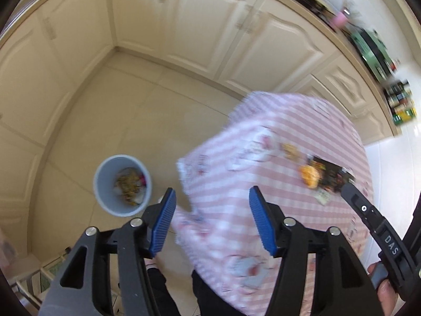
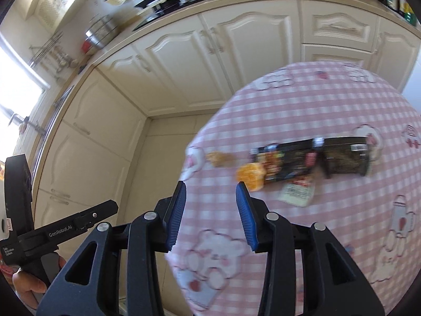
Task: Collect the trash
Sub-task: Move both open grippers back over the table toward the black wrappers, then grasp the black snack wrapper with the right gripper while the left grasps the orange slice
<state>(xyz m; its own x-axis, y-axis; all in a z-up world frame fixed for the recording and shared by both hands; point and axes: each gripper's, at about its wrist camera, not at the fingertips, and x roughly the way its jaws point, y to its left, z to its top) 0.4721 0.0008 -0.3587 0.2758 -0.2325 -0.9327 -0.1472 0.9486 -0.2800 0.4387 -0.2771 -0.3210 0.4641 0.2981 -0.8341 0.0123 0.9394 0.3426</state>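
Observation:
Trash lies on the pink checked tablecloth [image 2: 315, 105]: an orange peel [image 2: 250, 175], a small yellow-brown scrap [image 2: 218, 158], a black snack wrapper [image 2: 310, 162] and a white paper slip [image 2: 297, 193]. The same pile shows in the left wrist view, with the peel [image 1: 309, 175] and the wrapper [image 1: 329, 175]. A grey bin [image 1: 122, 184] with trash inside stands on the floor left of the table. My left gripper [image 1: 211, 200] is open and empty, above the table's left edge. My right gripper [image 2: 210, 192] is open and empty, just short of the peel.
Cream cabinets [image 2: 184, 60] line the walls behind the table. The counter [image 2: 163, 2] holds a stove, pans and jars. The tiled floor [image 1: 118, 110] lies between the cabinets and the table. The right gripper's body [image 1: 373, 226] shows at the right edge of the left wrist view.

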